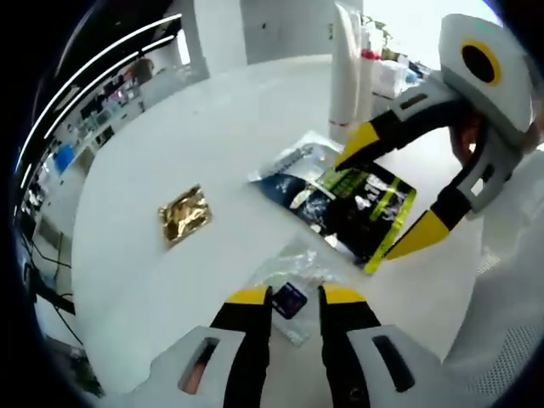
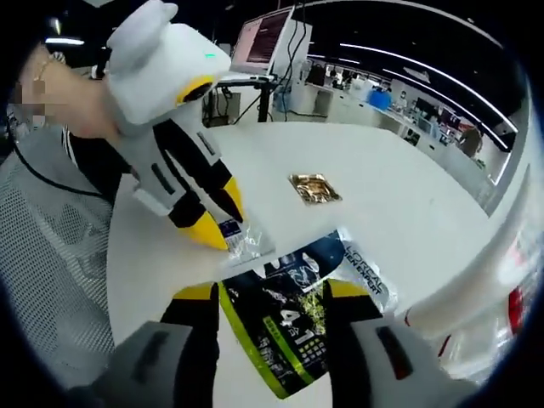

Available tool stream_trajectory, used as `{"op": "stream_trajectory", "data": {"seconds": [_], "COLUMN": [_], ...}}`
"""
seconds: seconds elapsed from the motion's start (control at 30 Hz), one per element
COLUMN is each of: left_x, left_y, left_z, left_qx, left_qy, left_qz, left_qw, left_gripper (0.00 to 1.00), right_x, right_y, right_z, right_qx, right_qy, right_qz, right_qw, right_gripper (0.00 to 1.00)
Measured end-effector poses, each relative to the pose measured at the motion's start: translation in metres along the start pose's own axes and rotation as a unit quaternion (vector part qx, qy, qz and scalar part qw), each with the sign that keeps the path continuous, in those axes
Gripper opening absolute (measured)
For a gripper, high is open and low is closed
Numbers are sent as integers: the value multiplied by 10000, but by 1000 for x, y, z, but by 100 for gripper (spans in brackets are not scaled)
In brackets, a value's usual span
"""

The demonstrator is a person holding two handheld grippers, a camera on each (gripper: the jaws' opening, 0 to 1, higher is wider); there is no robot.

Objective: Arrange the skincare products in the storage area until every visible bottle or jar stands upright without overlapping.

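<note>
A black and green pouch point(image 1: 365, 208) point(image 2: 285, 336) lies flat on the white table point(image 1: 170, 127), partly over a silver and blue sachet point(image 1: 293, 161) point(image 2: 367, 279). My right gripper point(image 1: 388, 194) point(image 2: 272, 297) is open, one jaw on each side of the pouch. A small clear sachet with a dark blue label point(image 1: 289, 299) point(image 2: 246, 242) lies at the pouch's near edge. My left gripper point(image 1: 296, 296) point(image 2: 219, 217) stands narrow, shut on that clear sachet. A gold foil sachet point(image 1: 183, 214) point(image 2: 314, 189) lies apart from the others.
Tall white tubes point(image 1: 348, 68) stand upright beyond the pouch, seen as a white shape point(image 2: 501, 255) at the right. A person's sleeve and arm point(image 2: 51, 195) reach in from the table edge. A monitor point(image 2: 268, 38) and shelves stand beyond the table.
</note>
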State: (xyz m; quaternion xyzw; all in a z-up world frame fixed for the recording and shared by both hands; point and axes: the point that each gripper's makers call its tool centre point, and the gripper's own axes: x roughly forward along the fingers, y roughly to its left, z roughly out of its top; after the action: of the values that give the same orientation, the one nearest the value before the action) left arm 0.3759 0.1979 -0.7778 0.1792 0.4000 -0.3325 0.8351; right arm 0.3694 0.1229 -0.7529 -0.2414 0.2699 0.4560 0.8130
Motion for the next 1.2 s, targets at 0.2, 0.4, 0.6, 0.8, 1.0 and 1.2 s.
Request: {"op": "stream_trajectory", "data": {"seconds": [0.2, 0.4, 0.6, 0.8, 1.0, 1.2], "left_x": [-1, -5, -11, -17, -25, -34], "left_y": [-1, 0, 1, 0, -4, -9], "left_z": [1, 3, 4, 4, 3, 2], "left_qx": [41, 52, -41, -220, -330, -436], "left_qy": [14, -3, -59, -129, -188, -255], "left_qz": [22, 86, 112, 131, 136, 124], "left_qw": [10000, 9999, 9999, 9996, 9992, 9986], "left_gripper": [20, 20, 23, 30, 38, 45], "right_x": [-19, -33, -50, -67, -83, -97], "right_y": [0, -4, -9, -19, -26, -31], "right_z": [-13, -23, -36, -45, -51, -55], "right_qx": [284, 489, 733, 1035, 1282, 1545], "right_qy": [-6, 7, 28, -33, -113, -247], "right_qz": [-97, -269, -428, -702, -915, -1056], "right_qw": [9995, 9984, 9964, 9921, 9875, 9820], "right_gripper": [57, 60, 64, 67, 71, 77]}}
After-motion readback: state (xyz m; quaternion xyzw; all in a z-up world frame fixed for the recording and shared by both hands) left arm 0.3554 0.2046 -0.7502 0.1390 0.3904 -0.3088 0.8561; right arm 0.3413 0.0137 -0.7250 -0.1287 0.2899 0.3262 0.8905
